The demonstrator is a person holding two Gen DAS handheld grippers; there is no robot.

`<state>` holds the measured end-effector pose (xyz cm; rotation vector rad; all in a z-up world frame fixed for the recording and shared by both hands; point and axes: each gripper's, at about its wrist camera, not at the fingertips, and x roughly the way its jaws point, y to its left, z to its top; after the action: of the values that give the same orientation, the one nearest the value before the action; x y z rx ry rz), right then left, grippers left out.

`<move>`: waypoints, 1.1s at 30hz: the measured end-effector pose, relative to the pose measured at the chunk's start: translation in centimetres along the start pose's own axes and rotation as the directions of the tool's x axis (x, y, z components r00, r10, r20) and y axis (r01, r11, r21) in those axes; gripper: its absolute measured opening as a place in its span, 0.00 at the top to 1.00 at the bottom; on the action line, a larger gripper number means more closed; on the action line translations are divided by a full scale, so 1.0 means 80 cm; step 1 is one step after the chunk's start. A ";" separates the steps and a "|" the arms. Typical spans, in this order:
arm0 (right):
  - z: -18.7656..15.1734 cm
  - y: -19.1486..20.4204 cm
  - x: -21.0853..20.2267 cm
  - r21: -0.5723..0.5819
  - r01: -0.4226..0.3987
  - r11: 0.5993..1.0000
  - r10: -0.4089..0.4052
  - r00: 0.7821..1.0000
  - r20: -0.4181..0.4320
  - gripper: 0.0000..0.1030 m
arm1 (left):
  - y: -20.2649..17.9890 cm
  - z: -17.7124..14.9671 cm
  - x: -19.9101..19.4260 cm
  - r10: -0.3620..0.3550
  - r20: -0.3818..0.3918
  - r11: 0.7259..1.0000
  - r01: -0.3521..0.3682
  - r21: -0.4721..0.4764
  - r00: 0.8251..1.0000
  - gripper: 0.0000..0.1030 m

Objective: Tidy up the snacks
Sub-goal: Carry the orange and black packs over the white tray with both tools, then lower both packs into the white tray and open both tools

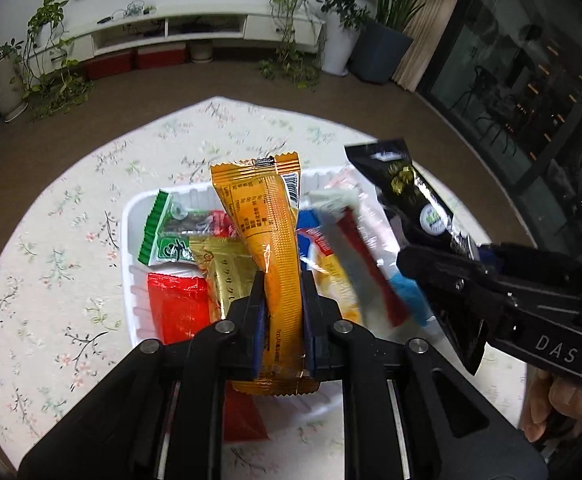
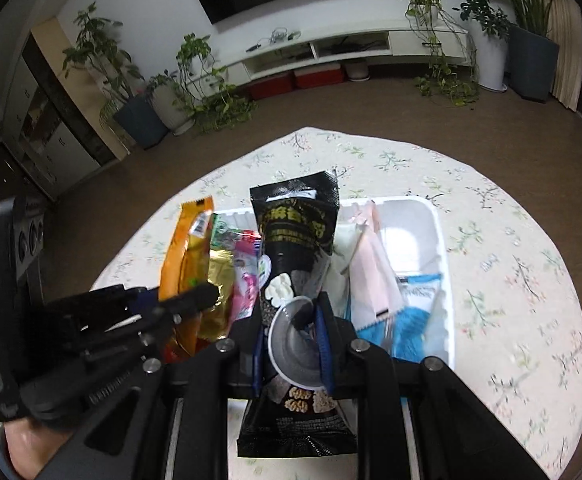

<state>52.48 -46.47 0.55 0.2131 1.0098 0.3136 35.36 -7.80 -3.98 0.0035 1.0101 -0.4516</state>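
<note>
Both tongs point steeply down over a white tray (image 1: pixel 129 240) that sits on a surface covered with a pale floral cloth (image 1: pixel 51 248). The left tongs (image 1: pixel 283 284) are clamped on an orange snack packet (image 1: pixel 269 216), their blue-lined pads pressing its lower half from both sides; the packet stands nearly upright between them, its crimped top edge leaning away from the camera and its bottom seal hanging below the jaws, lifted clear of the packets in the tray. The right tongs (image 2: pixel 295 308) are clamped on a black snack packet (image 2: pixel 295 224) printed with gold lettering and a bowl picture, held the same way, long axis upright, top end away from the camera and bottom end drooping under the jaws. In the left wrist view the right tongs (image 1: pixel 443 264) come in from the right edge, angled down and leftward, with the black packet (image 1: pixel 403 184) slanting up from them and part of a hand (image 1: pixel 551 404) gripping the handle below. In the right wrist view the left tongs (image 2: pixel 195 300) enter from the left, just beside the right ones, carrying the orange packet (image 2: pixel 187 240). Below them the tray holds a green packet (image 1: pixel 163 236), a red one (image 1: pixel 179 304), a gold one (image 1: pixel 223 268), a pale pink one (image 2: pixel 371 264) and a blue one (image 2: pixel 415 308), lying overlapped.
</note>
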 end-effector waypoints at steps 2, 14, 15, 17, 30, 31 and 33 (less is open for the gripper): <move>-0.002 -0.003 0.013 -0.013 0.039 0.999 -0.039 0.999 -0.002 0.78 | 0.004 -0.003 0.013 0.009 -0.010 1.000 -0.009 -0.006 1.000 0.87; -0.017 -0.022 0.060 0.020 0.037 0.999 -0.036 0.998 -0.058 0.75 | 0.005 -0.014 0.066 0.006 -0.032 1.000 -0.006 -0.023 0.999 0.86; -0.021 -0.026 0.064 0.027 0.034 0.999 -0.032 0.998 -0.061 0.75 | 0.005 -0.015 0.068 0.006 -0.032 1.000 -0.007 -0.022 0.999 0.86; -0.023 -0.030 0.067 0.039 0.023 0.999 -0.021 0.998 -0.053 0.75 | 0.007 -0.020 0.072 0.003 -0.026 1.000 -0.004 -0.028 1.000 0.86; -0.026 -0.017 0.053 -0.011 0.061 0.998 -0.062 0.998 -0.024 0.56 | -0.009 -0.028 0.057 0.032 0.049 0.999 -0.032 -0.001 0.998 0.86; -0.025 -0.016 0.047 -0.011 0.069 0.998 -0.069 0.998 -0.011 0.56 | -0.009 -0.026 0.048 0.032 0.053 0.999 -0.032 0.001 0.998 0.86; -0.023 -0.014 0.037 -0.013 0.075 0.997 -0.075 0.997 0.008 0.50 | -0.010 -0.024 0.038 0.027 0.057 1.000 -0.027 -0.001 0.998 0.85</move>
<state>52.57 -46.40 -3.09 0.1639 1.0059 0.2513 34.81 -9.24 -7.34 0.0038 0.9529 -0.4247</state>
